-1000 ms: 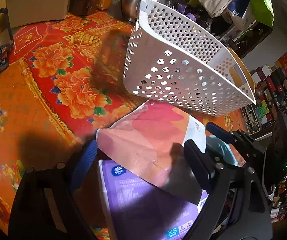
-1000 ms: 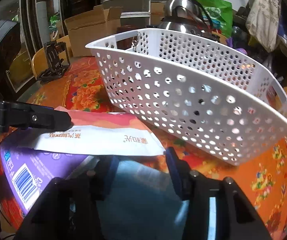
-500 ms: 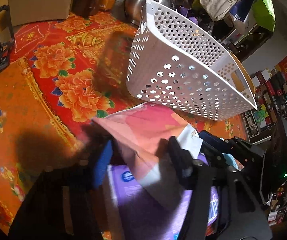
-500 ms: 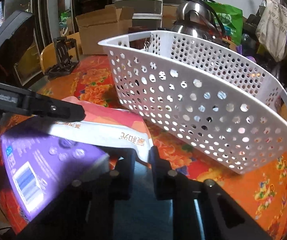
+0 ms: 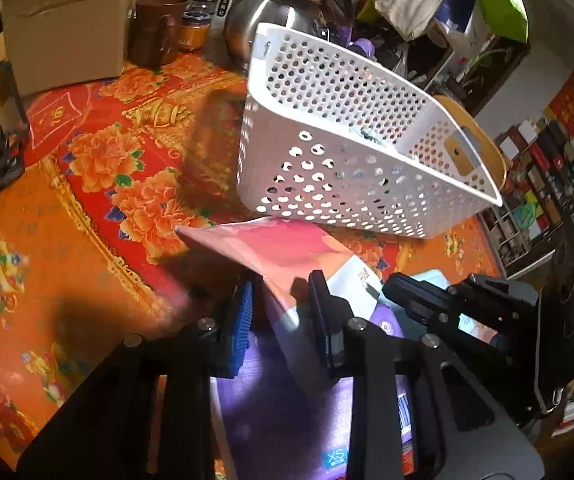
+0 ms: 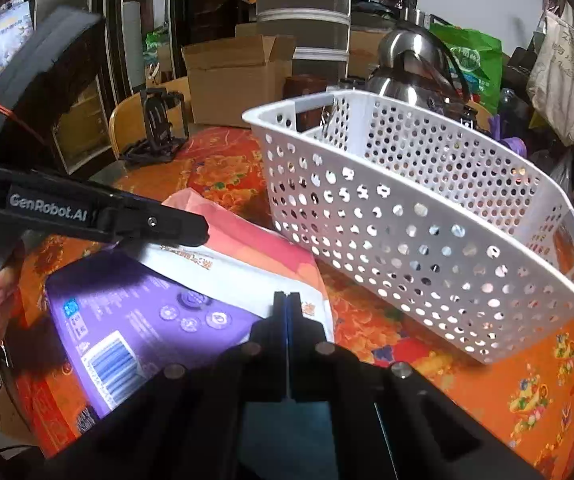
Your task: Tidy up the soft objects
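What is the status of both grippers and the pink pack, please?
Left gripper shut on pink pack. Right gripper shut on its edge. White basket just beyond, nothing between.

One basket [image 5: 351,152], two soft packs: pink [image 5: 279,248], purple [image 6: 147,312].

Both grippers are matte black with angular arms, round silver screw heads and ribbed blue pads on the fingers [image 5: 243,320]; the left gripper [image 6: 191,232] carries white "GenRobot.AI" lettering, and a small green light glows on the right gripper [image 5: 391,292] body
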Motion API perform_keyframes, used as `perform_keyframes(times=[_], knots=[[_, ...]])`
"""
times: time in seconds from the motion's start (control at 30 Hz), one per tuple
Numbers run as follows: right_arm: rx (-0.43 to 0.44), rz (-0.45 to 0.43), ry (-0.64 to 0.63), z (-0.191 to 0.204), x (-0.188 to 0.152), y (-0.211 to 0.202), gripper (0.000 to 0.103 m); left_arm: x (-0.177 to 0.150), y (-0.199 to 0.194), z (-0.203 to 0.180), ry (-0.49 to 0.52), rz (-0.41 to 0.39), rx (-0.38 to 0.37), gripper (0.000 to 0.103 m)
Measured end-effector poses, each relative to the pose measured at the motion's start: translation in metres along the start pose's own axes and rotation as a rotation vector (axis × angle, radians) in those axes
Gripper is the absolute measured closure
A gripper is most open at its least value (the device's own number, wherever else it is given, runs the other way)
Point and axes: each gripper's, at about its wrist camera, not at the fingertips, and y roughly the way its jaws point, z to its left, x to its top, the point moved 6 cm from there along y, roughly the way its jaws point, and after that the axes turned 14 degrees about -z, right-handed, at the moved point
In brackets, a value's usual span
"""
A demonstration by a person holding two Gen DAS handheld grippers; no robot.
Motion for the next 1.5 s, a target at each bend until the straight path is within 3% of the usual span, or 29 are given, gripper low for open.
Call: perform_keyframes(times=[0.17,0.23,0.3,0.47,0.67,0.8,1.0,1.13,1.2,1.5], knots=[[-0.011,0.018,0.086,-0.015,-0.006,-0.001,0.103,0.002,-0.002,0.008,-0.044,-0.013,-0.009,0.082],[-0.028,0.018,0.112,-0.023,-0.005,-0.003,0.088,0.002,-0.002,0.009,-0.045,-0.008,-0.013,0.083],[-0.059,0.028,0.071,-0.027,-0.007,-0.003,0.081,0.003,-0.001,0.012,-0.053,-0.003,-0.013,0.083],[-0.068,0.079,-0.048,-0.016,-0.023,0.007,0.081,0.006,0.002,0.017,-0.083,0.01,-0.025,0.083],[-0.064,0.071,-0.13,-0.004,-0.021,0.017,0.081,0.008,0.006,0.018,-0.078,0.022,-0.018,0.083],[-0.002,0.107,-0.163,0.001,-0.026,0.022,0.081,0.009,0.008,0.022,-0.102,0.029,-0.027,0.083],[-0.03,0.09,-0.143,-0.004,-0.025,0.031,0.081,0.006,0.015,0.018,-0.065,0.048,-0.018,0.083],[-0.043,0.07,-0.135,-0.004,-0.024,0.03,0.092,0.006,0.013,0.015,-0.054,0.045,-0.019,0.083],[-0.054,0.053,-0.123,-0.006,-0.022,0.025,0.097,0.006,0.01,0.013,-0.057,0.034,-0.033,0.083],[-0.077,-0.019,-0.104,-0.006,-0.007,-0.012,0.098,0.012,-0.025,-0.014,-0.01,-0.051,-0.073,0.083]])
